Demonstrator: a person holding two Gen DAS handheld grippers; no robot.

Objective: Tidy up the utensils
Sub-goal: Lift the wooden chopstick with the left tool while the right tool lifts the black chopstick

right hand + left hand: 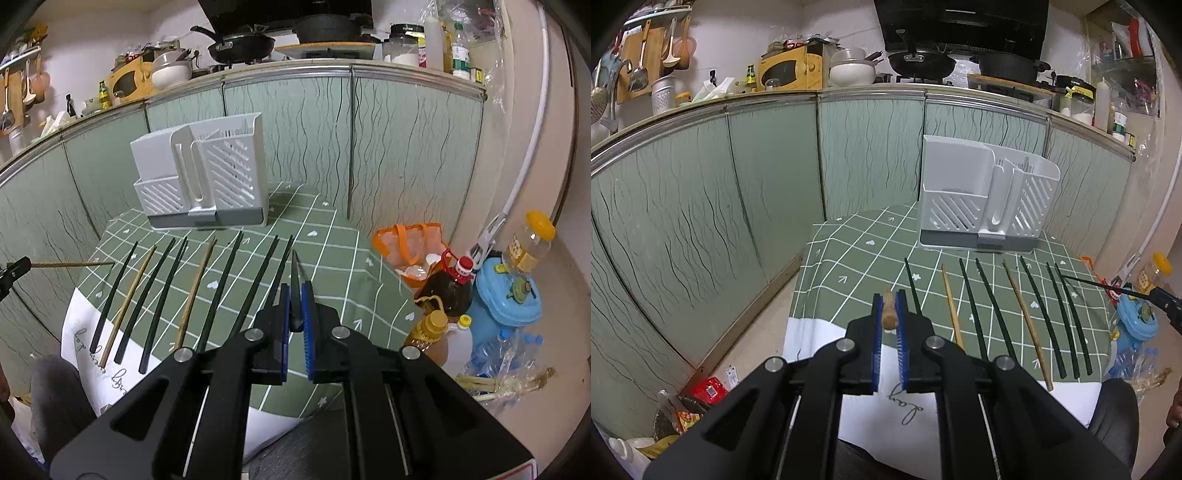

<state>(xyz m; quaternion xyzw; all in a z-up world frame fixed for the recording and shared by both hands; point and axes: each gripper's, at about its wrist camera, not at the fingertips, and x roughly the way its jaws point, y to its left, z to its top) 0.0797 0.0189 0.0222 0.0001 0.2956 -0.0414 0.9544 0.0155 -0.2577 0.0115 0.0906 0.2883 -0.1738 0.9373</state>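
Observation:
My left gripper (888,295) is shut on a wooden chopstick (888,312), held above the near left part of the green checked table (857,266). My right gripper (295,290) is shut on a black chopstick (294,291), lifted over the table's right side. That black chopstick (1100,283) reaches in from the right in the left wrist view; the wooden chopstick (74,264) reaches in from the left in the right wrist view. Several black and wooden chopsticks (986,306) (162,291) lie side by side on the cloth. A white slotted utensil holder (986,195) (201,173) stands upright at the table's far side.
Green cabinet fronts (738,192) wall in the table at the back and left. Oil bottles (452,284), an orange bag (410,247) and a blue container (509,295) crowd the floor on the right. Packets and rubbish (701,398) lie on the floor at the left. A person's knee (55,387) sits near the table's front edge.

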